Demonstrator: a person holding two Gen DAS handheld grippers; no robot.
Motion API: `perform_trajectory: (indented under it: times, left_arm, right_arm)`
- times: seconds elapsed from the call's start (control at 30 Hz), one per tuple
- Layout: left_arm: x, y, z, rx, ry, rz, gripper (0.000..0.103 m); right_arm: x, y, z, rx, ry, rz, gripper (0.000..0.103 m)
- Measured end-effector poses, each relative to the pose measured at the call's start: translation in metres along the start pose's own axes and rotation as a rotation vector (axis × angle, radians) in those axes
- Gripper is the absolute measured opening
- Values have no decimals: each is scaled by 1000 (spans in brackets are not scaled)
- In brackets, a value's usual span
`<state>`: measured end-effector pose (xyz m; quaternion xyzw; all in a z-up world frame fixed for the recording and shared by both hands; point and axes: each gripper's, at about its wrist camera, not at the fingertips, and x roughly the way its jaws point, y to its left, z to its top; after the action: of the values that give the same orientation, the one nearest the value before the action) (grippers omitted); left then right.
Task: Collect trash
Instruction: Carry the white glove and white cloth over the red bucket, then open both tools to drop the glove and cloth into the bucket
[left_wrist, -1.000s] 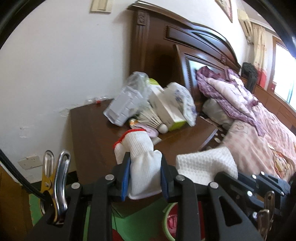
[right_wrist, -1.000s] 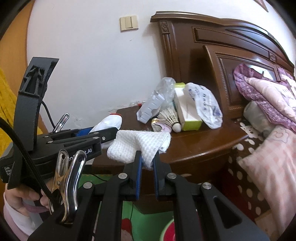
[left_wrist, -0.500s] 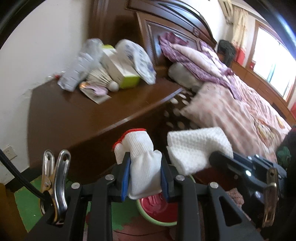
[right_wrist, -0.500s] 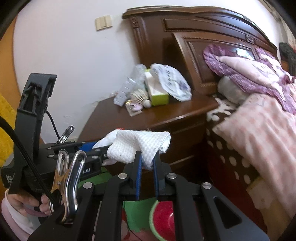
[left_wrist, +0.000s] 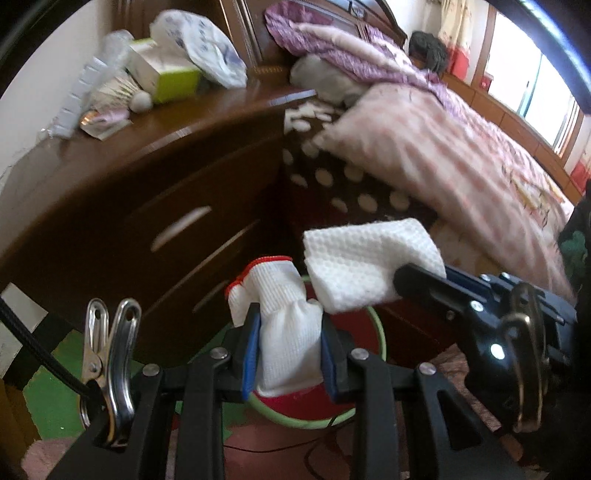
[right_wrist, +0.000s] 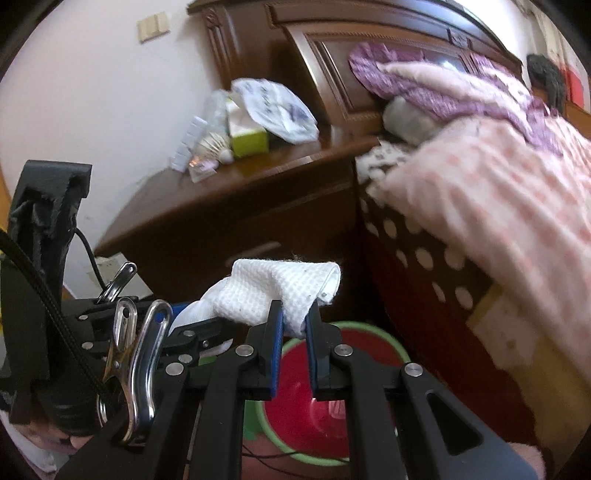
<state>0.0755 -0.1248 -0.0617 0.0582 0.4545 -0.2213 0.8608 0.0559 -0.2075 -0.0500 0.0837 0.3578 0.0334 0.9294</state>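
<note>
My left gripper (left_wrist: 290, 325) is shut on a white knit glove (left_wrist: 284, 332) with a red cuff edge. My right gripper (right_wrist: 295, 317) is shut on a white waffle-weave cloth (right_wrist: 280, 291); that cloth also shows in the left wrist view (left_wrist: 365, 266), just right of the glove. Both grippers hang side by side above a round bin (right_wrist: 369, 332) with a green rim and red inside, standing on the floor; it also shows in the left wrist view (left_wrist: 378, 332). The left gripper shows in the right wrist view (right_wrist: 195, 328) to the left.
A dark wooden nightstand (left_wrist: 147, 177) with drawers stands behind the bin. A tissue box (left_wrist: 162, 74), plastic bags, a shuttlecock (left_wrist: 122, 96) and wrappers lie on its top. A bed with pink bedding (left_wrist: 424, 147) is at the right. Green and pink floor mats lie below.
Both grippers have dropped from nightstand-top height to in front of its drawers, still holding the glove and the cloth. The bin is now directly beneath them and looks larger.
</note>
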Motion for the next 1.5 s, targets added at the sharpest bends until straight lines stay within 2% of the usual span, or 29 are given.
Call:
perform_trajectory:
  times: [0.27,0.53,0.83,1.13,1.37,1.43,1.5]
  left_arm:
    - [46,-9,-15,-2,81,-9,29]
    - [84,-3,-32,-12,162,-2,29]
    - [129,3,-53,-19,273,10,29]
    - [173,3,-74,-16,364,-10,29]
    - [187,5,-73,-9,356,-4,30]
    - [186,2,-73,-12,349,-6,33]
    - [186,2,-72,-18,340,-12,38]
  right_arm:
    - [34,-28,-26,61,93,-29,12]
    - [65,-45,-46,98,191,-50,12]
    - [110,-63,-76,146,376,-90,13]
    - [139,-88,-93,255,490,-82,13]
    - [147,-98,-91,290,498,-82,15]
    - [144,-96,-97,297,491,-85,16]
    - [143,-96,-98,305,479,-89,21]
